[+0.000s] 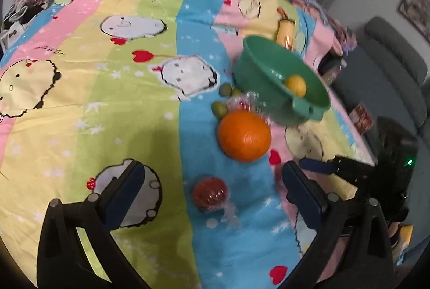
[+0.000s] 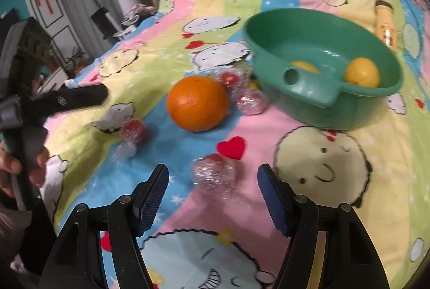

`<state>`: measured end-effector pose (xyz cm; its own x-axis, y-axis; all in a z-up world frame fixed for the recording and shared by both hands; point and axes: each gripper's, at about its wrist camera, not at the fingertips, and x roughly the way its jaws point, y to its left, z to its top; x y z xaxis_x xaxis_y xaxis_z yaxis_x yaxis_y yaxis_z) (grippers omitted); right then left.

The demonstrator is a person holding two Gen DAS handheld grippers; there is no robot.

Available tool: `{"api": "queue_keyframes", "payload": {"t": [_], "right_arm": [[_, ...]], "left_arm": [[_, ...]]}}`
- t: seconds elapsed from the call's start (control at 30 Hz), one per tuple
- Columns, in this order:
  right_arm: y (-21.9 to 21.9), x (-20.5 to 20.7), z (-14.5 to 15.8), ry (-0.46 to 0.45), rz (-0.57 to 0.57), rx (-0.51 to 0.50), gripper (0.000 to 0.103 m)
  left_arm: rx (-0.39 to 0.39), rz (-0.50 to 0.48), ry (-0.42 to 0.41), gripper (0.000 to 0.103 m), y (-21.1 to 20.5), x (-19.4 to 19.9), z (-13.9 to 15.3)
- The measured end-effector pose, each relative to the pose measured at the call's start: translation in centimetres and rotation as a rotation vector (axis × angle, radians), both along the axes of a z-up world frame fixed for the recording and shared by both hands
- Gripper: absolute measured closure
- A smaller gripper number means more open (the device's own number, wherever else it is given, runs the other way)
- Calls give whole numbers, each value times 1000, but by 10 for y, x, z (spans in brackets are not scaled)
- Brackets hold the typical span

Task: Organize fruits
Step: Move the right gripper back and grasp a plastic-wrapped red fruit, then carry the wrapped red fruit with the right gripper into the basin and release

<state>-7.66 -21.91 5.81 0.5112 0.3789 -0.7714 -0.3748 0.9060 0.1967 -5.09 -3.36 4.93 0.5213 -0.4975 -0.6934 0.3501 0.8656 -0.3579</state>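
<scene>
Fruits (image 2: 197, 103) beside basin (image 2: 317, 28) rim

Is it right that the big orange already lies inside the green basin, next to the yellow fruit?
Not quite. The orange lies on the patterned bedsheet, outside the green basin. Only the yellow fruit is inside it, as the right wrist view shows.

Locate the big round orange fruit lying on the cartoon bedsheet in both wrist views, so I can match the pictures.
Left wrist view: big round orange fruit right of centre, just below the green plastic basin.
Right wrist view: orange fruit near centre, left of the basin.
Shared landmark: the green basin holding a yellow fruit.
</scene>
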Motion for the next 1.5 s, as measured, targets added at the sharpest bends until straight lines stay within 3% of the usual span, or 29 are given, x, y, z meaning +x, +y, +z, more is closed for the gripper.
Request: {"api": "queue_keyframes", "payload": {"t": [0.3,0.47,0.8,1.13,1.27,1.5], "right_arm": [[6,2,-9,31,14,-16,34],[6,2,-10,34,12,-9,34],[10,6,-13,28,-1,1,34],[6,8,-13,17,-38,-9,53],[7,9,-13,18,-34,-11,65],[6,9,-14,19,-36,0,67]], "left_arm": [[110,-49,19,5,-18,-5,-16],[82,-57,64,28,-19,-3,-24],[89,-51,81,31,-21,-3,-30],[94,-29,83,50,-17,-1,-34],[114,-13,74,68,-16,-1,-35],[102,-2,83,70,-13,0,-35]]}}
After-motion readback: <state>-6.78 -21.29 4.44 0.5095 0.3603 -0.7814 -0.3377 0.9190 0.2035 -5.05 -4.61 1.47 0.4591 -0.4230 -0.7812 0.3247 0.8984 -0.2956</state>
